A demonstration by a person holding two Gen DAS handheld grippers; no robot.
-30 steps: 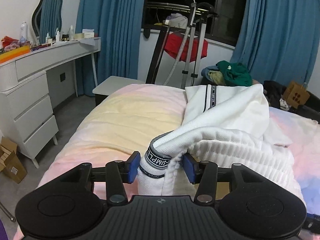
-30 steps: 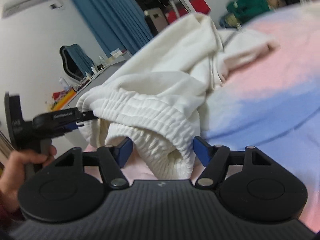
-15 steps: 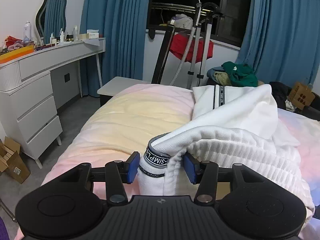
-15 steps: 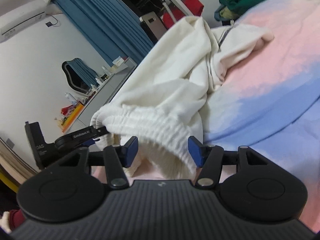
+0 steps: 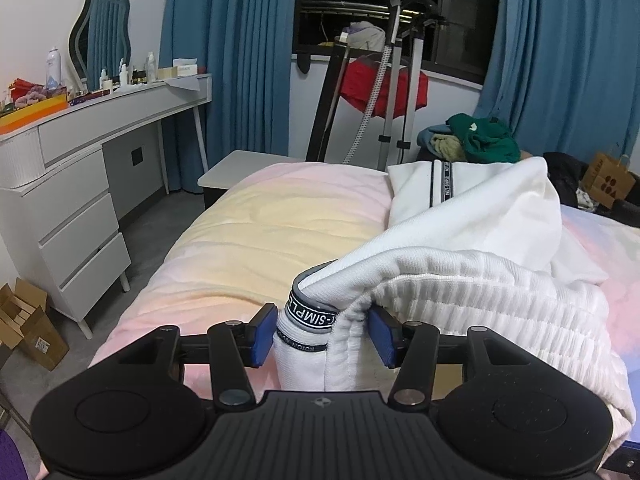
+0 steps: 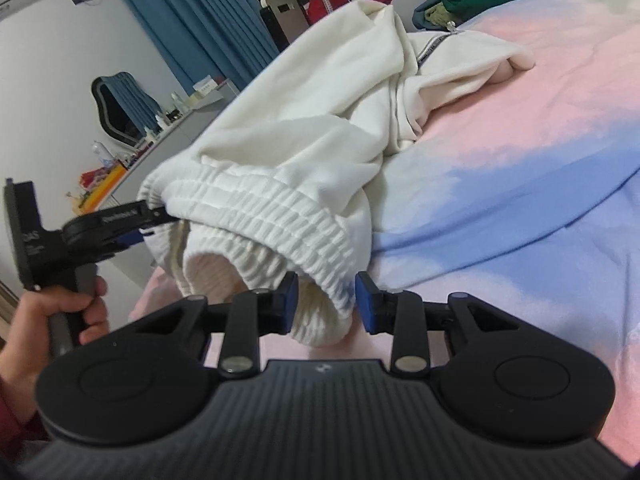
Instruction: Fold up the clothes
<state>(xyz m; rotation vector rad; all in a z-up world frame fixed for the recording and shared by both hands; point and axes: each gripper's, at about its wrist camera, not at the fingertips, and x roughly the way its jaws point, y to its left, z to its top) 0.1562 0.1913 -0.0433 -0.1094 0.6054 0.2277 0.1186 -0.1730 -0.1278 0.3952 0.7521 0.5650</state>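
White trousers (image 5: 492, 232) with a ribbed elastic waistband (image 6: 256, 208) lie bunched on the pink, yellow and blue bed cover (image 5: 256, 240). My left gripper (image 5: 322, 334) is shut on the waistband's left end, where a black-and-white lettered band wraps the cloth. In the right wrist view that left gripper (image 6: 154, 220) holds the band's far end up, with a person's hand (image 6: 48, 320) on its handle. My right gripper (image 6: 326, 304) is shut on the near end of the waistband, whose cloth fills the narrow gap between the blue pads. The legs trail away over the bed (image 6: 520, 140).
A white dressing table with drawers (image 5: 72, 184) stands left of the bed, with cardboard boxes (image 5: 28, 320) on the floor beside it. Beyond the bed are a garment steamer stand (image 5: 396, 80), a heap of green clothes (image 5: 480, 140) and a brown paper bag (image 5: 608, 184).
The right gripper's fingers have closed from wide apart onto the waistband. The left gripper keeps its hold and has shifted only slightly.
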